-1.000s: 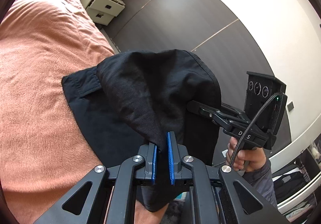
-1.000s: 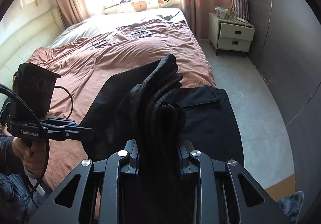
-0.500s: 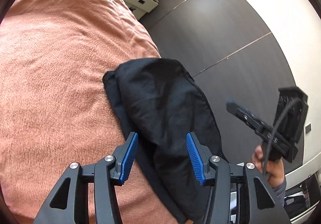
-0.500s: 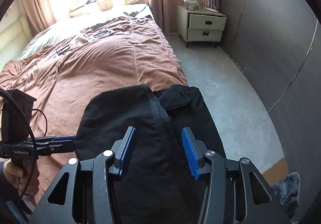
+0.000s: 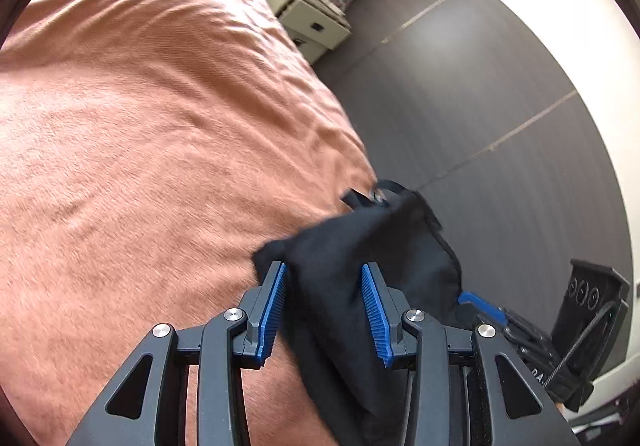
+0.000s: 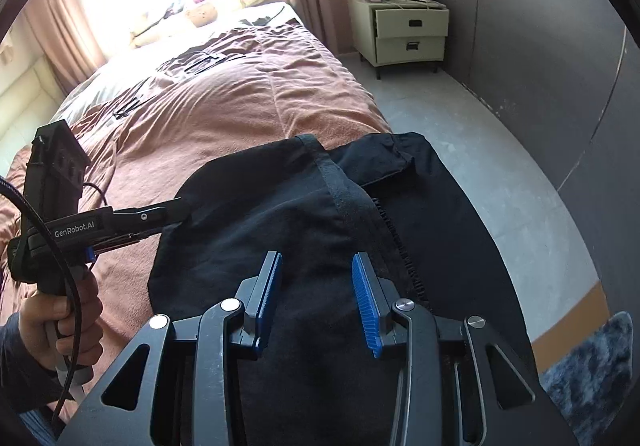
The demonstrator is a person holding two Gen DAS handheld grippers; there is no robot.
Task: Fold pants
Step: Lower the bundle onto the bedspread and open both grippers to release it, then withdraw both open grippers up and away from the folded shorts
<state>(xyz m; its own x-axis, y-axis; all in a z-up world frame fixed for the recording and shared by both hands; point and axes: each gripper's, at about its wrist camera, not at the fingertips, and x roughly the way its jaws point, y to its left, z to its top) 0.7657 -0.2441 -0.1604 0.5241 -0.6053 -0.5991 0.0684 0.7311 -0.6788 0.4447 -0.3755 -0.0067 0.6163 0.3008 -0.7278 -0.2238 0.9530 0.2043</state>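
The black pants lie folded in a heap on the corner of the bed, partly hanging over its edge; they also show in the left wrist view. My left gripper is open, its blue pads on either side of the fabric edge without closing on it. My right gripper is open just above the pants. The left gripper's tip shows in the right wrist view at the pile's left edge. The right gripper shows in the left wrist view beyond the pants.
The bed has a rust-brown blanket. A pale nightstand stands by the dark wall. Grey floor runs beside the bed, with a dark fluffy rug at the lower right.
Both grippers have opened and let go of the pants, which dropped from a lifted fold onto the bed. The left gripper has swung toward the pile's edge.
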